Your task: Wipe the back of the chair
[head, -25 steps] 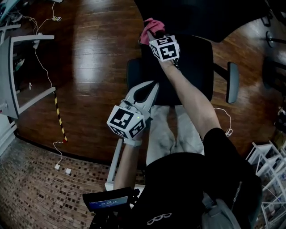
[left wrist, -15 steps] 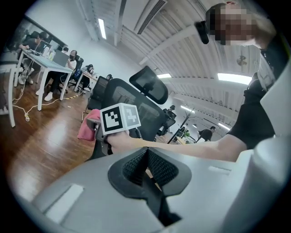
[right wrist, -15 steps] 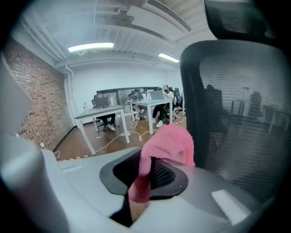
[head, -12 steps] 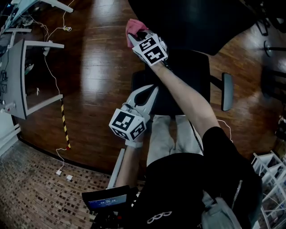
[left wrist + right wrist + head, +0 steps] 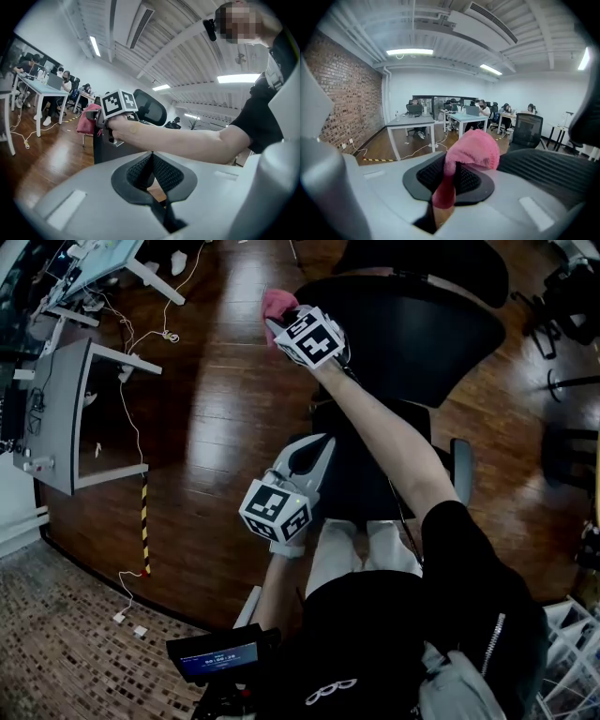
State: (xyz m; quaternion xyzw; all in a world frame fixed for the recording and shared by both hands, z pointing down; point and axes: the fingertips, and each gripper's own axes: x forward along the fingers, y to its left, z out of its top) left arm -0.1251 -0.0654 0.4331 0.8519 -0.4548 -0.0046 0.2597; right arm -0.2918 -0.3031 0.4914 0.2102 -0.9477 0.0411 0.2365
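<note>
— Where's the cloth (image 5: 472, 149)?
— In the right gripper (image 5: 452, 180). Its jaws are pinching a pink fold, and the rest bunches up above them.

— And against the chair (image 5: 375, 460)?
— In the head view the cloth sits at the left edge of the back (image 5: 412, 324), near the top. The right gripper view has the ribbed dark back just right of the cloth, very close. Whether they press together, I can't tell.

— The arm (image 5: 394, 442)?
— It reaches out over the seat (image 5: 361, 479), straight toward that edge.

— The left gripper (image 5: 321, 448)?
— Lower, over the seat's near left corner, well apart from the cloth. Its jaws are pressed together with nothing between them. Its own view shows the two black pads (image 5: 166, 173) meeting in a line.

— What else does that view show?
— The right hand (image 5: 123, 129) round its gripper, with the marker cube on top. The cloth hangs beyond it, and a dark headrest (image 5: 152, 108) is behind.

— Around the chair?
— Dark wood floor (image 5: 216, 381). A grey desk (image 5: 56, 399) stands off to the left with a white cable (image 5: 127, 418) trailing by it. A yellow-black strip (image 5: 143, 521) lies on the floor. The right gripper view shows more desks with people seated far off, and a brick wall (image 5: 347, 103) on the left.
</note>
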